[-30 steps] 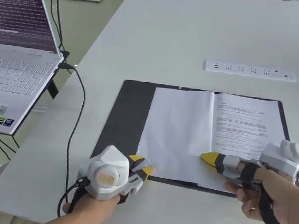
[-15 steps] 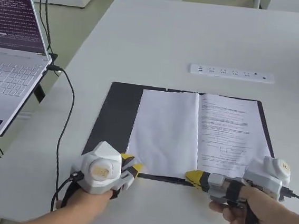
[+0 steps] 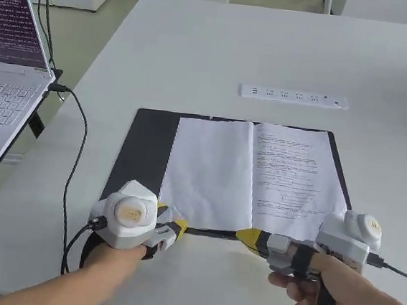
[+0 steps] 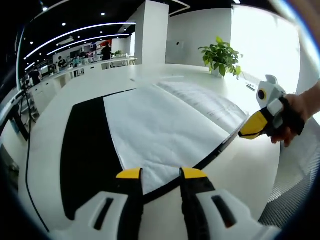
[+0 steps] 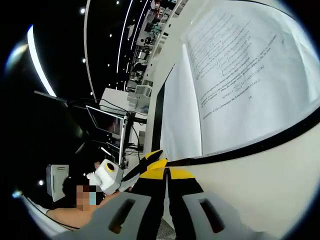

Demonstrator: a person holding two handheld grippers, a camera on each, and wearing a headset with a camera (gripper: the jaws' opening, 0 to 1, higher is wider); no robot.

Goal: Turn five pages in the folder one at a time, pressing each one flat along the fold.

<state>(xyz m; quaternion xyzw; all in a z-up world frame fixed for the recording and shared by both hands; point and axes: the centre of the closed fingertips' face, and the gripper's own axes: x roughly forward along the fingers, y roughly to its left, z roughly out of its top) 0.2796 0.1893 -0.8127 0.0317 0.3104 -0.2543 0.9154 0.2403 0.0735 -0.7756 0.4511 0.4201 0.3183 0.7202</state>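
1. The folder (image 3: pixel 144 157) lies open and flat on the white table (image 3: pixel 271 51), its black cover showing to the left of the sheets. A power strip (image 3: pixel 294 96) lies beyond it and a laptop (image 3: pixel 2 68) stands at the far left.
2. A blank page (image 3: pixel 209 171) lies left of the fold (image 3: pixel 249 175). A printed page (image 3: pixel 294 179) lies to its right. Both rest flat.
3. The left gripper (image 3: pixel 172 227) sits at the near edge of the folder, by the lower corner of the blank page. The left gripper view shows its jaws parted by a moderate gap, with nothing between them.
4. The right gripper (image 3: pixel 247 237) points leftward along the near edge, just below the fold. The right gripper view shows its jaws closed together and empty.
5. Judged step: a pause between turns, with no page lifted. The number of pages already turned cannot be told.
6. Judged next move: the right jaws must part, take a single sheet at the lower edge of the printed page, and carry it over the fold. A press along the crease should follow.
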